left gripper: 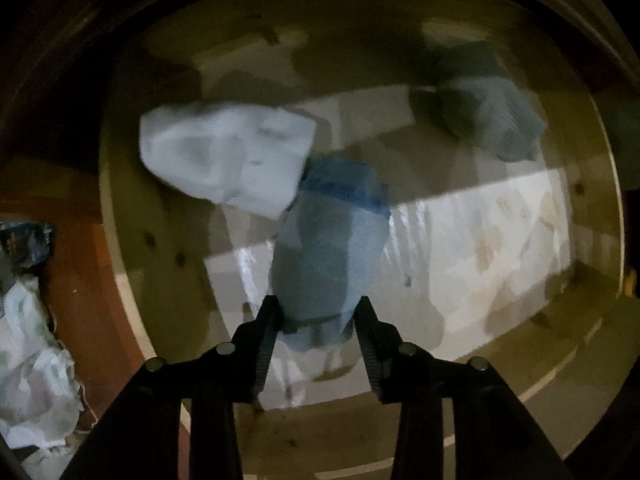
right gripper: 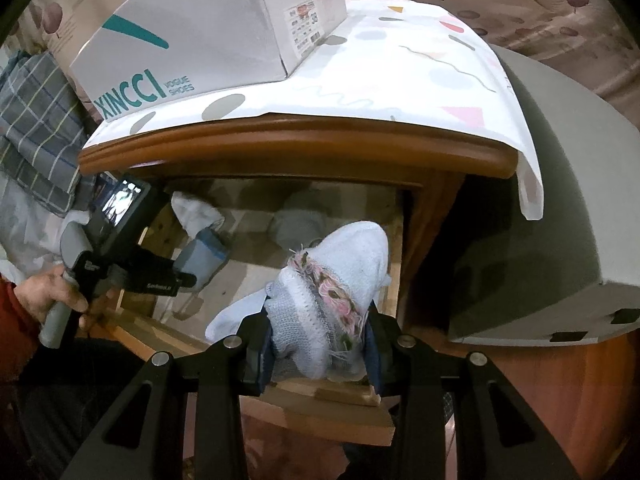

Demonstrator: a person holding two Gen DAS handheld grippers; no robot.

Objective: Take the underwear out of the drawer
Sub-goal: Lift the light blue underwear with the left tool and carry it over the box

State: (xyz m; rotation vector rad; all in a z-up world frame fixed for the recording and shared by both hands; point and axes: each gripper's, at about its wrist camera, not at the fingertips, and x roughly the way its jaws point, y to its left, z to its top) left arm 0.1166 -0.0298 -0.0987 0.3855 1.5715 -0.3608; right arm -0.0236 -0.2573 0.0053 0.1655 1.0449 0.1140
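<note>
Looking straight down into the open wooden drawer [left gripper: 132, 216], my left gripper [left gripper: 318, 312] is shut on a blue-grey piece of underwear [left gripper: 332, 248] with a darker blue band; the cloth fills the gap between both fingers. The right wrist view shows that same left gripper [right gripper: 188, 276] with the blue-grey piece [right gripper: 204, 256] over the drawer's left side. My right gripper [right gripper: 320, 332] is shut on a white knit piece with pink floral trim [right gripper: 344, 264], held above the drawer's front right corner. A white piece [left gripper: 224, 156] and a grey piece [left gripper: 492, 120] lie on the drawer floor.
The drawer belongs to a brown nightstand [right gripper: 280, 140] covered by a patterned white cloth [right gripper: 400, 72], with a shoe box [right gripper: 192, 32] on top. A grey bulky object [right gripper: 540, 200] stands at the right. A person's hand [right gripper: 52, 288] grips the left tool. Light fabric [left gripper: 32, 360] lies outside the drawer.
</note>
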